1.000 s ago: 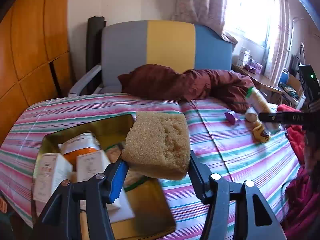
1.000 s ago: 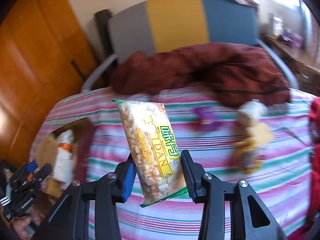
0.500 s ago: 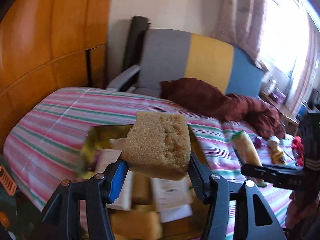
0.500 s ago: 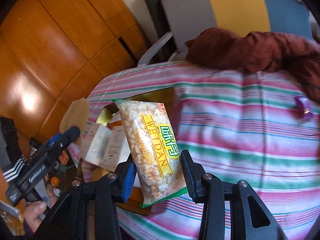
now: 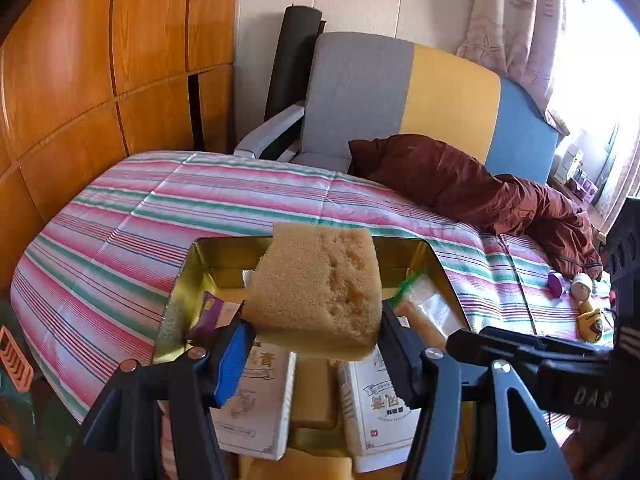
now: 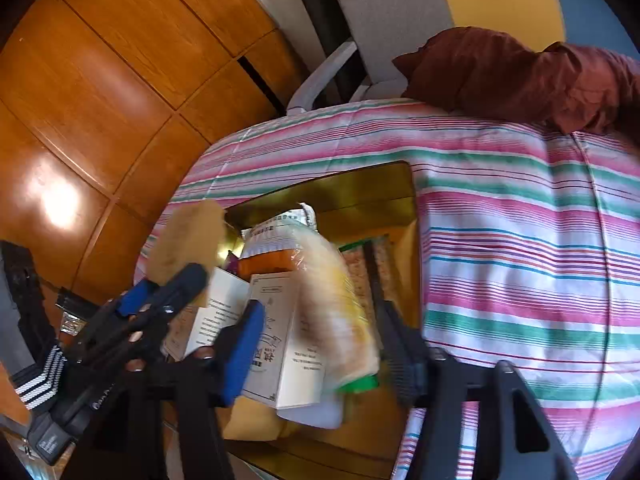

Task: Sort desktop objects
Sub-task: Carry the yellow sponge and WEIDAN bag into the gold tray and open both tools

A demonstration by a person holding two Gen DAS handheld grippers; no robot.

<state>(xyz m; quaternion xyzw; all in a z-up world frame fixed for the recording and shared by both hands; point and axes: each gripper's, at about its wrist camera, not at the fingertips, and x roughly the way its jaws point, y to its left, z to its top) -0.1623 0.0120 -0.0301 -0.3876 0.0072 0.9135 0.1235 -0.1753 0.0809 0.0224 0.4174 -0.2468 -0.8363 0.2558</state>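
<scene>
Two grippers you hold above the gold metal tin (image 5: pixel 188 268): left gripper (image 5: pixel 316 344) pinches the tan porous sponge (image 5: pixel 320 292); right gripper (image 6: pixel 320 344) jaws are opening, the blurred yellow snack packet (image 6: pixel 340 312) loose between them.

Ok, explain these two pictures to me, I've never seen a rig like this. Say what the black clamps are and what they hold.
No robot here: a person holds a clamp-like gripper in each hand, and a wide-angle camera on each looks along its two fingers. One picture is from the left gripper, which grips a sponge above a gold tin that already holds boxes. The other is from the right gripper; its fingers are opening, with a blurred snack bag between them over the same tin. The tin sits on a striped cloth. The person seems to be sorting things into the tin.
</scene>
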